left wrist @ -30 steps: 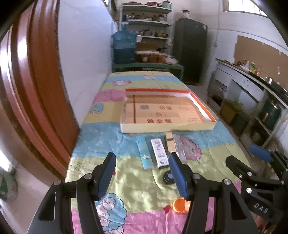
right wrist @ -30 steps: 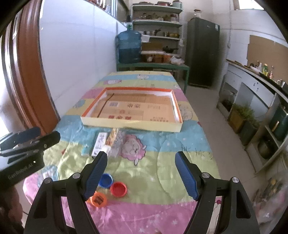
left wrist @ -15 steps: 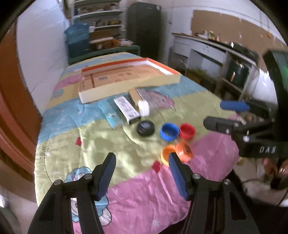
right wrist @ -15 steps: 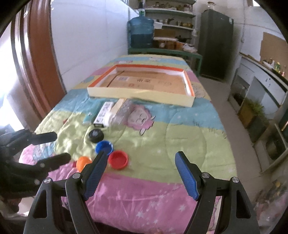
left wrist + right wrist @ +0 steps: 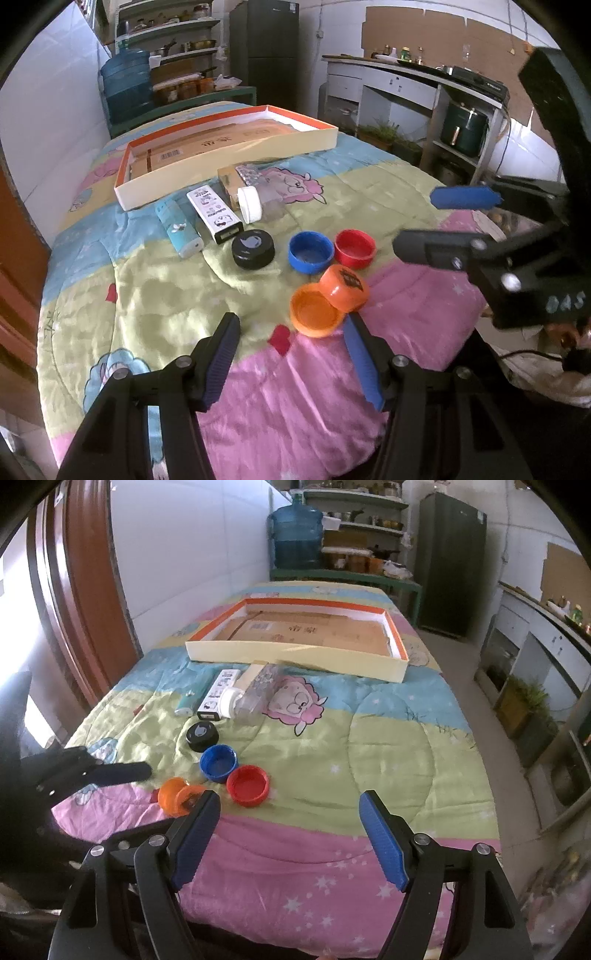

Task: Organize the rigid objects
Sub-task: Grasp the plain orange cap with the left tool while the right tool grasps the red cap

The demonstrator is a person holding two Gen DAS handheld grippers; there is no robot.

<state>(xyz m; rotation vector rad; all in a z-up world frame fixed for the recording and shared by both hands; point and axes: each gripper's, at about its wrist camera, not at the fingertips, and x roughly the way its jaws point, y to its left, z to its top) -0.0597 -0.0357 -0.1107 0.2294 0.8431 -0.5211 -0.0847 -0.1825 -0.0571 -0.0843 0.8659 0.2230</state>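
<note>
Several loose bottle caps lie on the quilted table: two orange caps (image 5: pixel 314 312) (image 5: pixel 177 795) leaning on each other, a blue cap (image 5: pixel 310 251) (image 5: pixel 218 762), a red cap (image 5: pixel 354 247) (image 5: pixel 247 784) and a black cap (image 5: pixel 253 248) (image 5: pixel 201 736). Behind them lie a white box (image 5: pixel 214 214), a light-blue stick (image 5: pixel 179 229) and a clear bottle (image 5: pixel 255 698) with a white lid. My left gripper (image 5: pixel 293 354) hovers just short of the orange caps, its jaws closing with nothing pressed between them. My right gripper (image 5: pixel 290 842) is open and empty near the front edge.
A shallow orange-rimmed cardboard tray (image 5: pixel 229 162) (image 5: pixel 295 657) sits behind the objects, with only cardboard inside. A white wall and brown door frame (image 5: pixel 85 609) run along the left. A counter and shelves (image 5: pixel 424 96) stand to the right across the floor.
Both grippers have sunk toward the table. The left one rolled and swung so the caps now lie right before its fingertips, and the right gripper has come into its view.
</note>
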